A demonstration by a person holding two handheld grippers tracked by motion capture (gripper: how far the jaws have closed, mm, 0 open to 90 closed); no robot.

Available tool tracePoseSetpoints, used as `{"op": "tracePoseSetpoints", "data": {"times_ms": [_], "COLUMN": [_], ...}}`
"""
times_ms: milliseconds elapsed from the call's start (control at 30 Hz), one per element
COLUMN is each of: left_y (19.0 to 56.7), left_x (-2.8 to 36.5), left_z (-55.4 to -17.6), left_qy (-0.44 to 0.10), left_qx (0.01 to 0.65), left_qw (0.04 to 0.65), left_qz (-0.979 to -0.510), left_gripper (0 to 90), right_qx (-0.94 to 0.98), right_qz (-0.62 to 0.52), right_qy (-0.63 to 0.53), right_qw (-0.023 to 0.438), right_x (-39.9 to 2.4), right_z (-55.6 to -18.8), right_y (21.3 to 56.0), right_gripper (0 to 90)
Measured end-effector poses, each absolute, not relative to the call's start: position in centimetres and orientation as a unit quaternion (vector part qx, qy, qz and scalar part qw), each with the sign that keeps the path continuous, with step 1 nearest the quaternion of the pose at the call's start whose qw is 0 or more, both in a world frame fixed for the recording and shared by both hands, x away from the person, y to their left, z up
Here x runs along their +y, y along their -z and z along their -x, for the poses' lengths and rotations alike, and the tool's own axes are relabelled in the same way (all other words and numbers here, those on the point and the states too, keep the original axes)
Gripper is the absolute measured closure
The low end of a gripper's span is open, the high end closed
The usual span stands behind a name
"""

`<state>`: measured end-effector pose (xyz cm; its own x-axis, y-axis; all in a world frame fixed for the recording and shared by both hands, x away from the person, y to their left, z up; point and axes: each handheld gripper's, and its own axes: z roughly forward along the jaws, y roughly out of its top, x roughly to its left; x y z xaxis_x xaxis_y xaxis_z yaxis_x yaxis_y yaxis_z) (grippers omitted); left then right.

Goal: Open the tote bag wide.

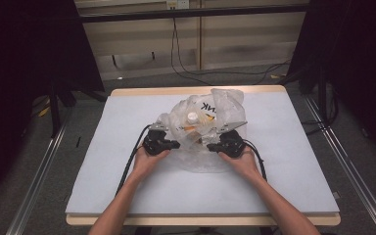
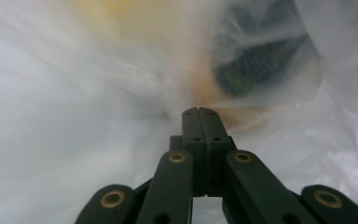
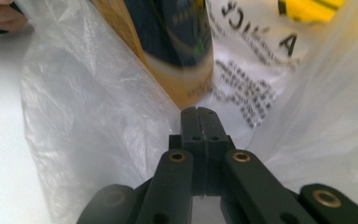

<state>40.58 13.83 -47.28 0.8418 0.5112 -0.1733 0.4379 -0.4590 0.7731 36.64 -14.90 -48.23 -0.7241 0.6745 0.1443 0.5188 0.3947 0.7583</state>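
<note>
Pinching thin, crinkly film of the clear plastic bag (image 1: 210,115) at mid-table, both clenched: left gripper (image 2: 199,112), right gripper (image 3: 199,111). Wrapping loosely around an amber bottle (image 3: 177,51) with a white round cap.

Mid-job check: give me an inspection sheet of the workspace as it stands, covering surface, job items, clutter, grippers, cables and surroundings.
Surface: pale grey table top, wooden edge.
Job's things: clear plastic bag with black print, mid-table; bottle with white cap inside.
Clutter: nothing seen.
Grippers: left gripper shut, against the film; right gripper shut at the bag's side. Whether film is pinched, cannot tell.
Cables: black cable trails from each gripper.
Surroundings: dark curtains, floor wires, metal rails.
</note>
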Motion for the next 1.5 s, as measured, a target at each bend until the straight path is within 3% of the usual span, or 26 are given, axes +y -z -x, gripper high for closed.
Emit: {"op": "tracePoseSetpoints", "data": {"times_ms": [133, 400, 800, 1000, 1300, 1500], "left_y": [45.2, 41.8, 36.5, 35.9, 39.8, 41.9], "left_x": [14.9, 16.2, 12.6, 11.3, 13.2, 12.2], "left_z": [-39.3, -36.7, -35.3, -37.5, -41.7, -42.8], "left_qy": [-0.059, -0.06, -0.072, -0.092, -0.096, -0.103], "left_qx": [0.252, 0.216, 0.147, 0.157, 0.231, 0.238], "left_qw": [0.443, 0.516, 0.561, 0.551, 0.495, 0.444], "left_qz": [-0.859, -0.827, -0.811, -0.815, -0.832, -0.858], "left_gripper": [90.0, 90.0, 90.0, 90.0, 90.0, 90.0], "right_qx": [0.822, 0.792, 0.756, 0.75, 0.766, 0.782], "right_qz": [-0.353, -0.339, -0.329, -0.324, -0.348, -0.361], "right_qy": [-0.437, -0.493, -0.543, -0.548, -0.513, -0.485], "right_qw": [0.098, 0.121, 0.16, 0.178, 0.171, 0.152], "right_x": [-15.3, -17.4, -19.2, -19.5, -19.5, -18.4], "right_z": [-36.1, -34.0, -34.2, -35.2, -38.1, -39.6], "right_y": [46.6, 42.9, 37.5, 35.1, 38.0, 41.3], "right_gripper": [90.0, 90.0, 90.0, 90.0, 90.0, 90.0]}}
